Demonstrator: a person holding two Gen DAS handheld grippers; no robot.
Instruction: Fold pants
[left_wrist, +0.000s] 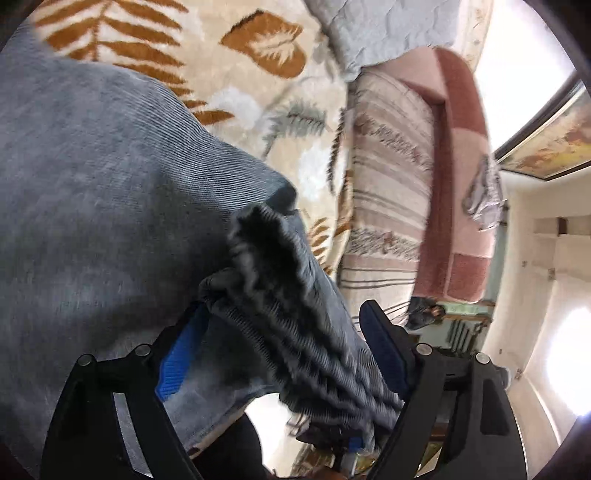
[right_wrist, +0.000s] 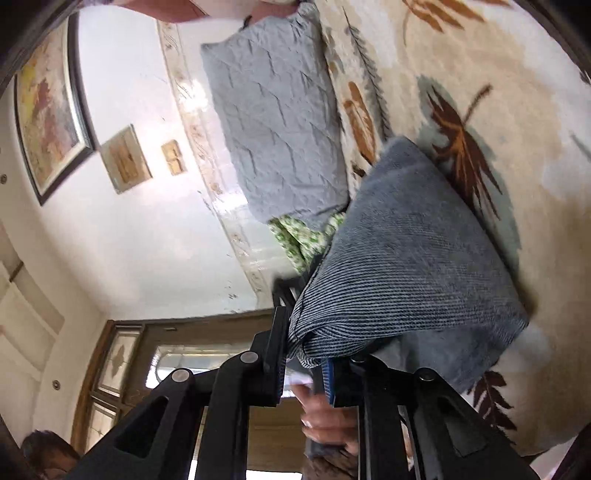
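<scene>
The pants (left_wrist: 110, 206) are grey-blue ribbed cloth, corduroy by the look of it. In the left wrist view they fill the left and middle of the frame, with a bunched fold (left_wrist: 295, 314) running down to the lower middle. In the right wrist view they sit right of centre, draped over a leaf-patterned bedspread (right_wrist: 498, 92). The left gripper (left_wrist: 284, 328) has its jaws standing wide; the bunched fold lies between them, and the blue pad (left_wrist: 177, 362) at lower left appears to be clear of the cloth, so I judge nothing is pinched there. The right gripper (right_wrist: 306, 354) has its jaws drawn narrow and clamped on a gathered edge of the pants at lower centre of its frame. The cloth looks soft, thick and fairly heavy for its size: it sags and crumples into pleats rather than holding a line, and the ribbed nap should give the pads good purchase, with little risk of slipping or damage. The best hold is probably a hem or waistband corner, taking all layers at once, since a mid-panel pinch would only lift a ridge. A grey quilted pillow (right_wrist: 273, 122) lies in the upper middle of the right wrist view.
</scene>
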